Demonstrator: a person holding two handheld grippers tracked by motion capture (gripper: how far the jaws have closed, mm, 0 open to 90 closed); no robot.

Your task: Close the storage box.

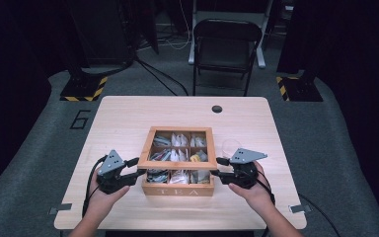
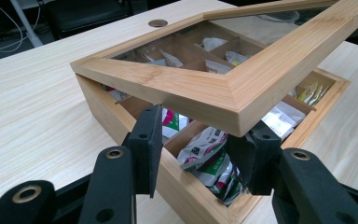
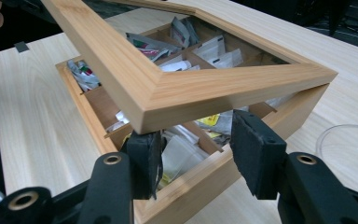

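- While the lid (image 1: 176,148) is propped ajar over the tea box (image 1: 177,189), each front corner is straddled by one gripper: left gripper (image 1: 137,166) at the front-left corner, right gripper (image 1: 218,167) at the front-right.
- Box location: mid-table (image 1: 128,113), front wall lettered TEA facing the person, hinge side taken to be the far edge.
- Left gripper view: lid corner (image 2: 235,100) sits between and just above the jaws, tilted up from the box (image 2: 121,116); jaws are set apart, contact with the wood cannot be told.
- Right gripper view: same picture mirrored, lid corner (image 3: 144,112) over the left jaw, box wall (image 3: 205,179) below; no clamping visible, so contact cannot be told.
- Key relation: lid front rail runs left-right between the two grippers, equally near both; judged next move is a symmetric raise or lower about the far edge.
- Risk, judged: uneven height between sides would rack the lid.
- Clear cup (image 1: 229,145) stands just beyond the right gripper.
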